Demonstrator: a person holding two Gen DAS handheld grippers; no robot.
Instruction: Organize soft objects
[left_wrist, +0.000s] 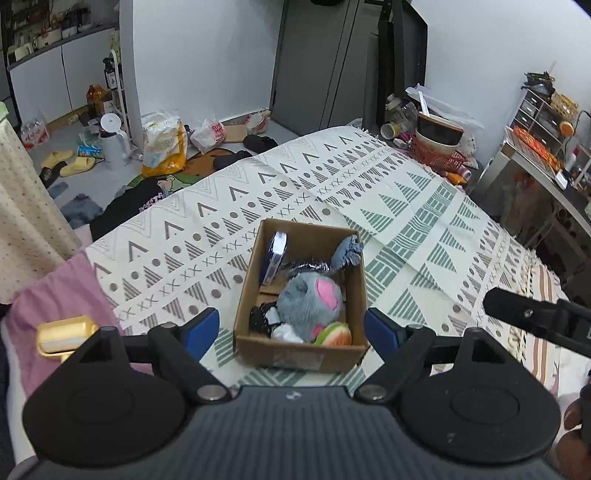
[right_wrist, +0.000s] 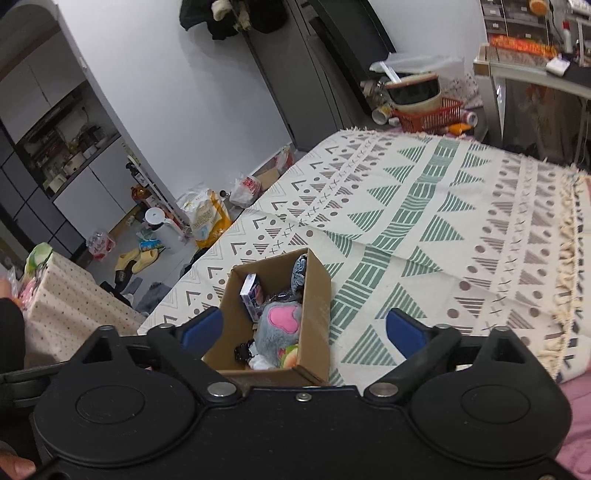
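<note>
Near the bed's front edge, on the patterned blanket (left_wrist: 406, 221), sits the cardboard box (left_wrist: 301, 354) with the grey plush toy (left_wrist: 308, 306) stuffed inside next to a blue carton (left_wrist: 272, 258). Plush looks light and squishy, so I'd pinch its fluffy body. Left gripper (left_wrist: 291, 328) and right gripper (right_wrist: 303, 328) both hover with fingers spread wide, holding nothing, touching nothing.

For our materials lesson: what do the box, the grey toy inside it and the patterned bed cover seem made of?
Box: likely corrugated cardboard, matt brown, folded flaps.
Grey toy: apparently synthetic plush, fuzzy pile, smooth pink patch.
Bed cover: seemingly woven cotton-like cloth, matt, creased, fringed at the edge.
</note>
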